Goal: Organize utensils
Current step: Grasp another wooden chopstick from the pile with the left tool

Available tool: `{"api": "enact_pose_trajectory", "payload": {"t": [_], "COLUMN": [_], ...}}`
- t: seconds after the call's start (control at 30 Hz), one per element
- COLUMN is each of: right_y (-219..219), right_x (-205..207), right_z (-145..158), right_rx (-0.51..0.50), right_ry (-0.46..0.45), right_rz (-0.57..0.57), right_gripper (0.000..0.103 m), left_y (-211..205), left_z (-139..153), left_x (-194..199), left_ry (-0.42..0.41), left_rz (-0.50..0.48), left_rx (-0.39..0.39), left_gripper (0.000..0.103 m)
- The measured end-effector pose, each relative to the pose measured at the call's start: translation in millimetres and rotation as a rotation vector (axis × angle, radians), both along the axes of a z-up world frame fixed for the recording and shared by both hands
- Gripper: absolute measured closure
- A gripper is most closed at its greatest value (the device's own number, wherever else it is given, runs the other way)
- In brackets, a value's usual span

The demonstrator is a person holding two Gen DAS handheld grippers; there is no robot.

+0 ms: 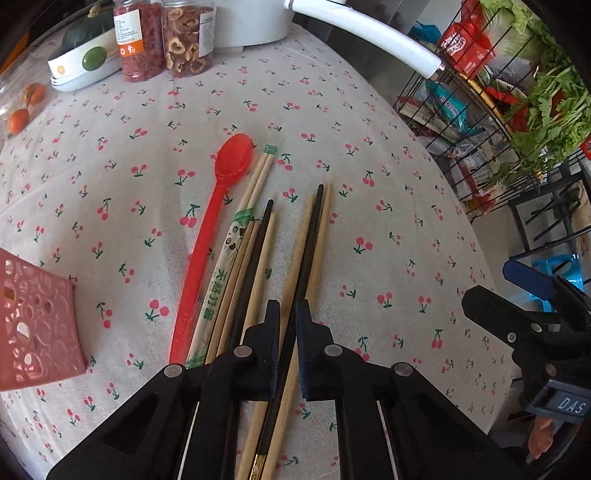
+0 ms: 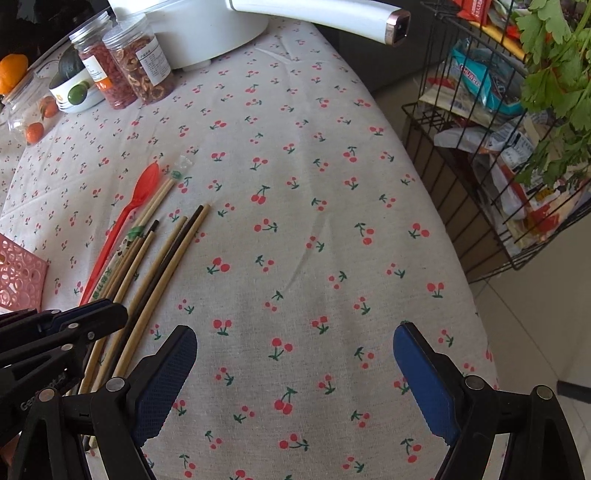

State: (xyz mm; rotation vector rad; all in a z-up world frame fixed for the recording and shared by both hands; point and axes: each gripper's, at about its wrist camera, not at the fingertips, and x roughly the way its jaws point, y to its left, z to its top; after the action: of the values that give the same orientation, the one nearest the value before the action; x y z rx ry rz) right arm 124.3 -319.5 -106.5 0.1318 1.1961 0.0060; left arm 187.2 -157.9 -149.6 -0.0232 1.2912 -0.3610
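On the cherry-print tablecloth (image 1: 369, 206) lie a red plastic spoon (image 1: 221, 206), a paper-wrapped pair of chopsticks (image 1: 236, 251), and several loose wooden and black chopsticks (image 1: 314, 229). My left gripper (image 1: 288, 314) points down at their near ends and is shut on the right-hand bundle: a black chopstick and a wooden one run between its pads. In the right wrist view these chopsticks (image 2: 173, 251) pass under the left gripper (image 2: 92, 314). My right gripper (image 2: 295, 332) stands open over bare cloth to the right of them, holding nothing.
A pink perforated basket (image 1: 33, 317) sits at the left edge. At the back stand two jars of dried fruit (image 1: 162, 40), a white bowl (image 1: 81, 66) and a white pot with a long handle (image 1: 369, 33). A wire rack (image 2: 498, 147) with packets and greens stands beyond the table's right edge.
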Motion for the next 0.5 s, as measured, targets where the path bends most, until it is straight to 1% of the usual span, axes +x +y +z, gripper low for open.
{"api": "enact_pose_trajectory", "payload": {"t": [0.13,0.23,0.4,0.5], "right_y": [-4,-8,-14,-13], "right_x": [5,8,11,12], "right_z": [-2,-3,-6,-8], "right_rx": [0.021,0.026,0.031,0.035], "right_ry": [0.004,0.004,0.018,0.028], "right_rz": [-0.012,-0.020,-0.045,-0.048], "right_gripper": [0.013,0.013,0.013,0.013], "left_y": [-9,-15,-31,-34], "left_z": [-3,-7,-9,-9], "left_x": [10,17,24,27], "left_ry": [-0.021,-0.011,-0.007,-0.021], "left_rz": [-0.012,-0.030,-0.083,-0.077], "left_rx": [0.054,0.090,0.181,0.196], "left_gripper": [0.096,0.096,0.095,0.096]}}
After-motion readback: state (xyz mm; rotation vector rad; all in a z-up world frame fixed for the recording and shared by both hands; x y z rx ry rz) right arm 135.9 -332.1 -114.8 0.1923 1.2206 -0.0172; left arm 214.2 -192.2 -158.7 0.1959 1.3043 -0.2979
